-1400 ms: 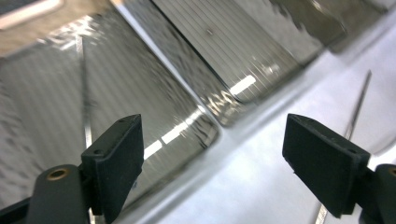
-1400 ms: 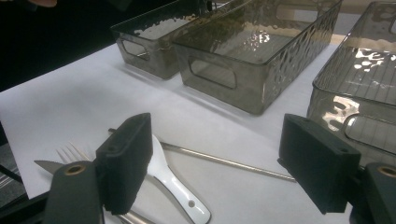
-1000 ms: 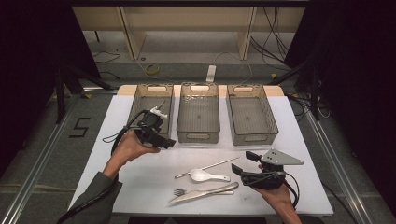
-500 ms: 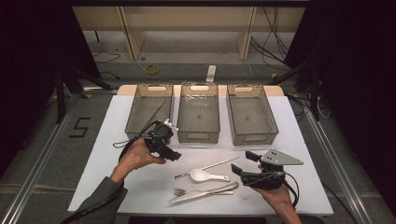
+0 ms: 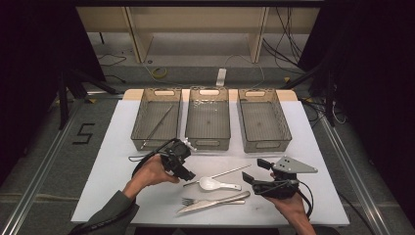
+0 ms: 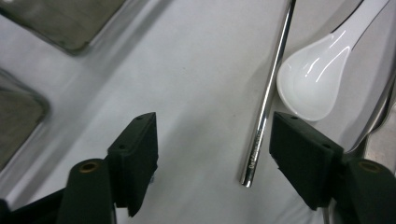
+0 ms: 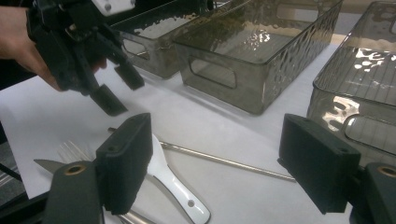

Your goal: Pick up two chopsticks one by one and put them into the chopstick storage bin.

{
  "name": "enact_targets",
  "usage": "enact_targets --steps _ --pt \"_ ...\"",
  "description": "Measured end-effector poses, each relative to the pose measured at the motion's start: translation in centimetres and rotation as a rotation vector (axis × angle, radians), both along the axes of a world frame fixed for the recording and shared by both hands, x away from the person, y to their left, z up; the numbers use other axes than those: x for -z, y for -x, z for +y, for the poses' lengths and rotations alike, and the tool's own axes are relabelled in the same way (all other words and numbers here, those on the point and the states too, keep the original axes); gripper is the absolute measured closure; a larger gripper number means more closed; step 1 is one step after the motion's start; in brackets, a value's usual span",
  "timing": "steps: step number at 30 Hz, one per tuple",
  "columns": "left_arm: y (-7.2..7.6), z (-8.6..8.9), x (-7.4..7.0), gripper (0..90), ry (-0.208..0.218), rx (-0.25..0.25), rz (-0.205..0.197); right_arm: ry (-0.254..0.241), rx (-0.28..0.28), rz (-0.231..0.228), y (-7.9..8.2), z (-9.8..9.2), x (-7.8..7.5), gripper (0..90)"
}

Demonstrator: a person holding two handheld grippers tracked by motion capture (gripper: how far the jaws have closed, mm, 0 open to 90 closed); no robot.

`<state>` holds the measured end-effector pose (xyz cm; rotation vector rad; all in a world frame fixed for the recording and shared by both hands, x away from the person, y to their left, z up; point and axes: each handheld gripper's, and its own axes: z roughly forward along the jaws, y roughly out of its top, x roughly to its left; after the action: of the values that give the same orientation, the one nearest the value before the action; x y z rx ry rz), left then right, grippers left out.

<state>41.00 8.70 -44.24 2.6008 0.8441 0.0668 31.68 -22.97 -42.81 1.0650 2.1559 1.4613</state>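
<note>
Left gripper view looks straight down between the left gripper's [image 6: 212, 158] two black fingers [image 6: 135, 158], which have just been closing yet stand apart, pressing on nothing; the near end of a metal chopstick [image 6: 264, 107] lies on the white desk [image 6: 187, 84] between them, closer to the finger on that view's right side, untouched; just beyond it rests the bowl of a white ceramic spoon [image 6: 313, 79]. High view shows the same gripper [image 5: 188, 171] tipped down over the chopstick's [image 5: 222, 174] near end, the left hand [image 5: 151, 171] wrapped round its body, forearm coming up from the lower left edge; the right gripper [image 5: 252, 177] hangs low beside the cutlery with its fingers spread and empty, the right hand [image 5: 288, 203] under it.

As for progress, I judge the sorting barely begun: one thin metal stick already lies in the left bin [image 5: 156, 120]; the middle bin [image 5: 208, 117] and right bin [image 5: 264, 120] look empty; the chopstick, the spoon [image 5: 218, 184], a fork [image 5: 193, 201] and a knife [image 5: 215, 201] are all on the desk, in front of the bins; the grasp on the chopstick is not yet made.
</note>
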Motion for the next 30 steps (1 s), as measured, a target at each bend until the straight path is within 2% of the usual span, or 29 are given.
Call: enact_targets --steps 10,14,20,30 --pt "0.6 -1.0 1.1 47.3 -0.013 0.05 0.037 0.002 0.0 0.0 0.0 0.0 0.0 26.7" --pt "0.8 -1.3 1.3 51.6 -0.006 0.051 0.039 0.005 -0.002 0.001 0.0 0.0 0.0 26.7" --pt "0.9 -1.5 1.8 57.8 -0.025 0.059 0.038 0.006 -0.002 0.0 0.0 0.1 0.0 26.7" --pt "0.8 -1.9 1.9 66.4 -0.021 0.061 0.03 0.007 -0.003 0.0 -0.1 0.1 0.1 26.7"
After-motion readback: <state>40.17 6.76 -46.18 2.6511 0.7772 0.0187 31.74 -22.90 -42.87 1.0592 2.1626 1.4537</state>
